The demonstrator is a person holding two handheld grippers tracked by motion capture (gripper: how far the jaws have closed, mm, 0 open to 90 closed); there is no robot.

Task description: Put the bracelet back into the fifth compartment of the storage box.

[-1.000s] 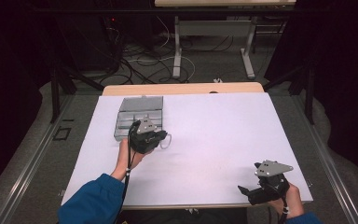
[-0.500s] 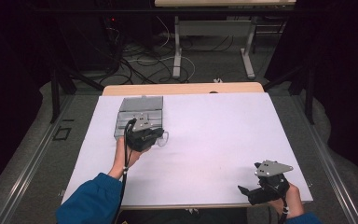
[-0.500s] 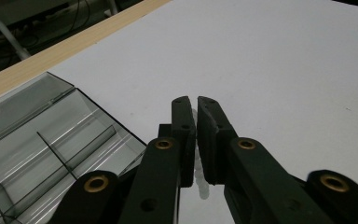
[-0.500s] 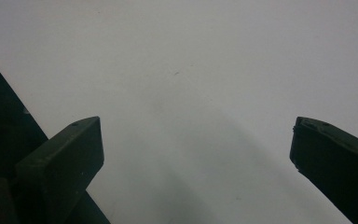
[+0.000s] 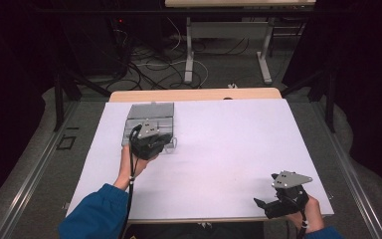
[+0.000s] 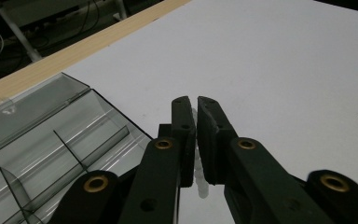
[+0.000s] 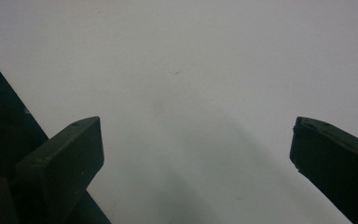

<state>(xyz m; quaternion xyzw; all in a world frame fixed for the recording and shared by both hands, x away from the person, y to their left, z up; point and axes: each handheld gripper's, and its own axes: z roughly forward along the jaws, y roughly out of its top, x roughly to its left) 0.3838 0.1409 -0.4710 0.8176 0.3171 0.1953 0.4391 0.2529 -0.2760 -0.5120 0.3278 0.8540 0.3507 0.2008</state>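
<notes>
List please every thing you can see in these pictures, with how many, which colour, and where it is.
Table: one, white top with a wooden far edge, centre of the high view.
Compartment box: one, clear grey plastic, lid open, far left of the table.
Small clear piece: one, transparent, pinched between the left gripper's jaws beside the box.
Second table: one, pale top on white legs, background.
Cables: several, black and white, on the floor behind.
Left gripper: one, black, by the box.
Right gripper: one, black, jaws apart, near right corner.
Sleeve: blue, bottom left.
</notes>
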